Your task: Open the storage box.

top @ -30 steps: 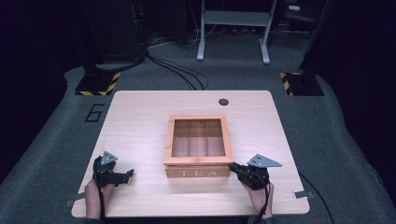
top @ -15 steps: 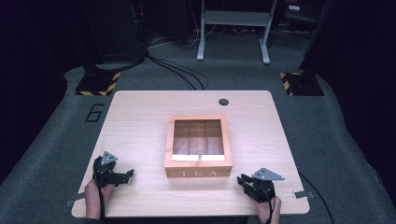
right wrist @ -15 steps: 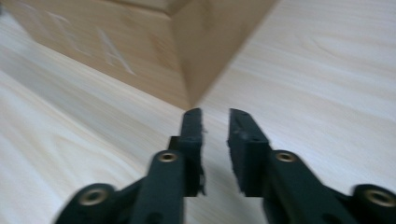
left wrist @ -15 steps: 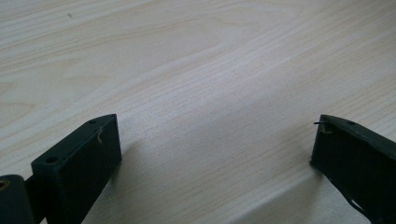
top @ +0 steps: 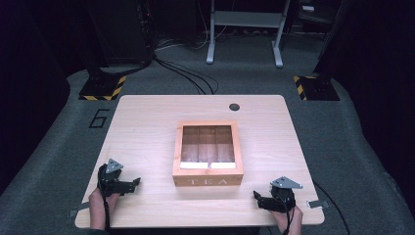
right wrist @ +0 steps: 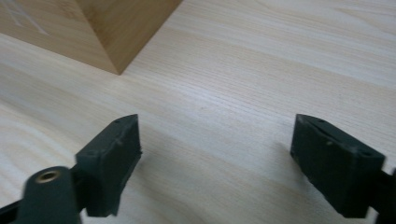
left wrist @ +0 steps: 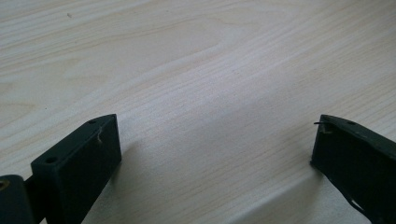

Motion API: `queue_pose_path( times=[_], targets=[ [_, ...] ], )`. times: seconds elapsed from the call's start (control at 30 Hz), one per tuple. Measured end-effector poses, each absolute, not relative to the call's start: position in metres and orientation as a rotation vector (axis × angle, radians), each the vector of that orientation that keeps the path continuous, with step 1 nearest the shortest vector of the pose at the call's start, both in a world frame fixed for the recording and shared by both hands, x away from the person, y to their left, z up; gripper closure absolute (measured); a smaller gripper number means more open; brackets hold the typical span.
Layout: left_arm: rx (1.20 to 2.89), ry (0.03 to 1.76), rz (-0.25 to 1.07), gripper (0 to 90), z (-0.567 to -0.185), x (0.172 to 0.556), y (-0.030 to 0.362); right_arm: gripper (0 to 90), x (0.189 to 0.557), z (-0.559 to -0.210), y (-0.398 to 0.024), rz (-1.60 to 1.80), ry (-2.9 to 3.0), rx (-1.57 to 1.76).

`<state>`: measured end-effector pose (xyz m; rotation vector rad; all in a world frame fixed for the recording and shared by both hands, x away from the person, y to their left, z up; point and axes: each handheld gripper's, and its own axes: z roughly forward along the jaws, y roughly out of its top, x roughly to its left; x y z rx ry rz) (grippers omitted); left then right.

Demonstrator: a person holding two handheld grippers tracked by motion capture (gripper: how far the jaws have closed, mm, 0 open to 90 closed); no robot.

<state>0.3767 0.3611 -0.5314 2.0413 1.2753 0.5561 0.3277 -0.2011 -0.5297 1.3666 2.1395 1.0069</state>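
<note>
High view: orange wooden tea box (top: 208, 180) closed; left gripper (top: 128, 184) wide open, empty; right gripper (top: 258, 198), jaws just opened, empty, apparently resting after the closing step; next likely withdrawal.

Pale wood table (top: 147, 127); black grommet (top: 234, 106) at far edge; grey carpet (top: 58, 161).

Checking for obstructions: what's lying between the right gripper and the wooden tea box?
Nothing: bare light-wood table separates the right gripper from the wooden tea box, seen in the high view.

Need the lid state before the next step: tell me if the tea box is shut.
Shut: the tea box has its windowed lid flat on the frame.
</note>
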Motion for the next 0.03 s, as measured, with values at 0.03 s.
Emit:
queue_pose_path(
  times=[0.03],
  targets=[
    [2.039,1.273,0.558,1.1,-0.5317,0.3767,0.361,11.9,0.3287,-0.5299,-0.1998,0.958,2.153,1.333]
  ],
)
